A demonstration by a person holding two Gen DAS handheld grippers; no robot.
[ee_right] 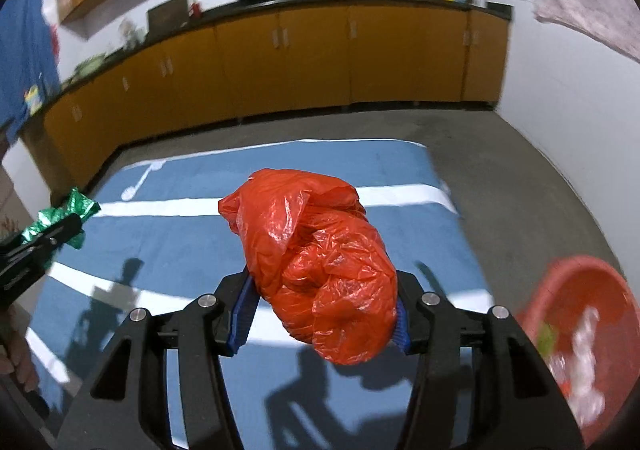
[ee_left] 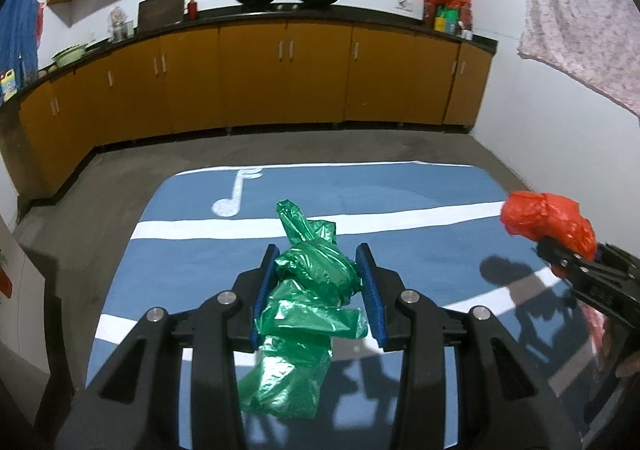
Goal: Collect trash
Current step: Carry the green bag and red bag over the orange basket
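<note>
A crumpled green plastic bag (ee_left: 312,278) hangs between the blue pads of my left gripper (ee_left: 318,254), which is shut on it above the blue mat (ee_left: 360,186). A bunched red plastic bag (ee_right: 320,250) fills my right gripper (ee_right: 324,290); its pads press on the bag's sides and the fingertips are hidden behind it. In the left wrist view the red bag (ee_left: 544,218) and right gripper (ee_left: 556,250) are at the right edge. In the right wrist view the green bag (ee_right: 60,214) and left gripper (ee_right: 60,234) are at the left edge. Both bags are off the floor.
A red basin (ee_right: 576,262) holding clear plastic scraps stands on the concrete floor, low right of the mat. Orange cabinets (ee_left: 280,82) with a black counter line the far wall. A pink cloth (ee_left: 580,10) hangs at the upper right. A hand (ee_right: 16,354) shows at the left.
</note>
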